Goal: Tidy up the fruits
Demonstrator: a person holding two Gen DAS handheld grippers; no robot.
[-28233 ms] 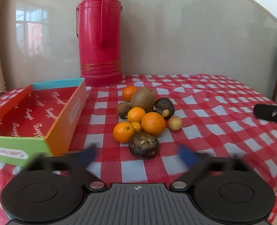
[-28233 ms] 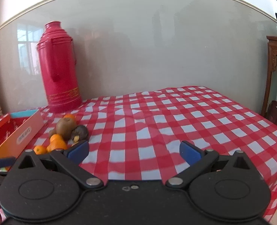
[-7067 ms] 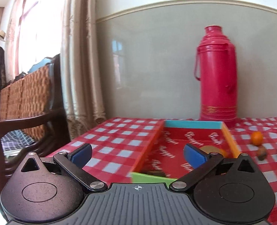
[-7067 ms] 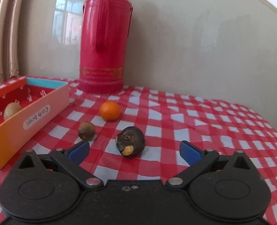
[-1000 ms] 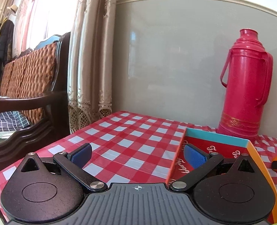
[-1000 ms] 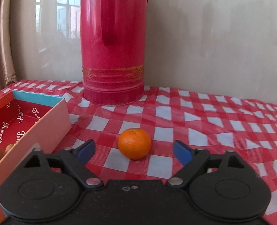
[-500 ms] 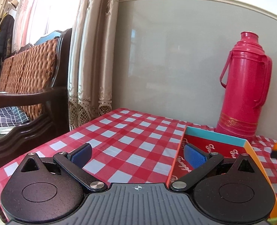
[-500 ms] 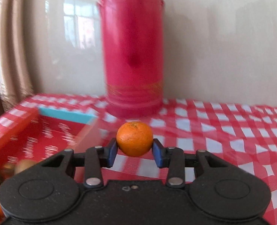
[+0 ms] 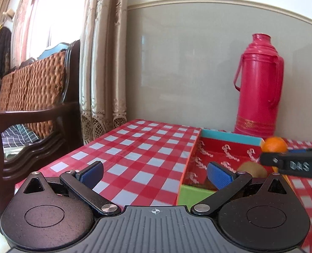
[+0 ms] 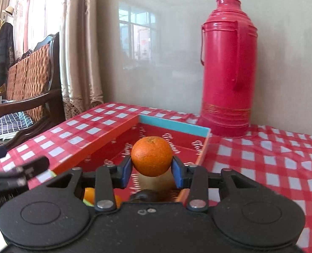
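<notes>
the right gripper (image 10: 151, 169) is clamped on a small orange (image 10: 151, 156), its two blue pads pressing the fruit's sides at its widest part, and it hangs over the near half of the red box (image 10: 105, 139) that sits on the checked table (image 10: 272, 158) toward its left edge. the orange looks light and firm with a slightly pebbled, round skin, so it can roll or squirt out if pinched off-centre; holding it across the middle as here seems right, with only modest squeeze so the skin does not bruise. below it inside the box lie a tan fruit (image 10: 156, 180), a dark one (image 10: 145, 195) and other oranges (image 10: 90, 194), so a low, gentle release should keep it from bouncing. the left gripper (image 9: 156, 171) is spread wide and holds nothing, hovering over the table's near left corner beside the box. farther back a red flask (image 10: 227, 67) stands against the wall. the right view alone shows the grip and the fruit heaped at the box's near end; the left view alone shows the orange from the side above the box's right wall, a kiwi (image 9: 251, 168) inside, and the wicker chair (image 9: 31, 88) past the table's edge.
</notes>
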